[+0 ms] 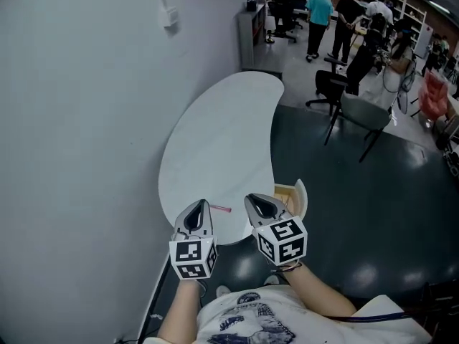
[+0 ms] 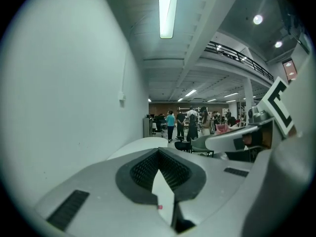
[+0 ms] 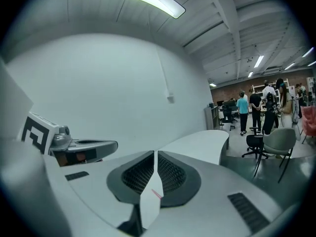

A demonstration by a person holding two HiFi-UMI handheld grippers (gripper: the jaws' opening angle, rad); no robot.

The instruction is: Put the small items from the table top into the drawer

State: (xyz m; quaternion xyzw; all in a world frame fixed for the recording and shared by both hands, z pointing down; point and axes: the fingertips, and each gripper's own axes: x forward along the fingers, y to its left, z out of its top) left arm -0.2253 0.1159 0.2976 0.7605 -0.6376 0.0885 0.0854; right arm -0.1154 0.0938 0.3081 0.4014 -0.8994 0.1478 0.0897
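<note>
In the head view, a white kidney-shaped table (image 1: 222, 142) stands against a pale wall (image 1: 79, 120). The left tool (image 1: 203, 206) and right tool (image 1: 249, 199) are held side by side above the table's near end, both pointing away from the person. Each carries its marker cube at the back. A thin pink item (image 1: 221, 209) lies on the table top between the two tool tips, touching neither. It is too small to tell whether it is a pen or a stick. Just right of the table's near end a drawer (image 1: 288, 192) stands open, showing pale wood inside. A grey chair (image 1: 364, 115) stands on the dark floor well beyond it, and people (image 1: 319, 11) stand further off.

In the left gripper view, the left tool's jaws meet at their tips, with only a narrow wedge of gap behind them and nothing in it. Through that gap the white table shows below, with the pink item (image 2: 159, 207) as a small dot on it. The right tool (image 2: 232, 139) shows at the right edge, level with this one. A strip light (image 2: 167, 9) runs along the ceiling.

In the right gripper view, the right tool's jaws are likewise narrow, with the tips together, gripping nothing. The pink item (image 3: 155, 193) shows as a thin slanted line on the table through the gap. The left tool (image 3: 84, 146) sits at the left, and the table's far end (image 3: 202, 142) curves off towards the chair.
</note>
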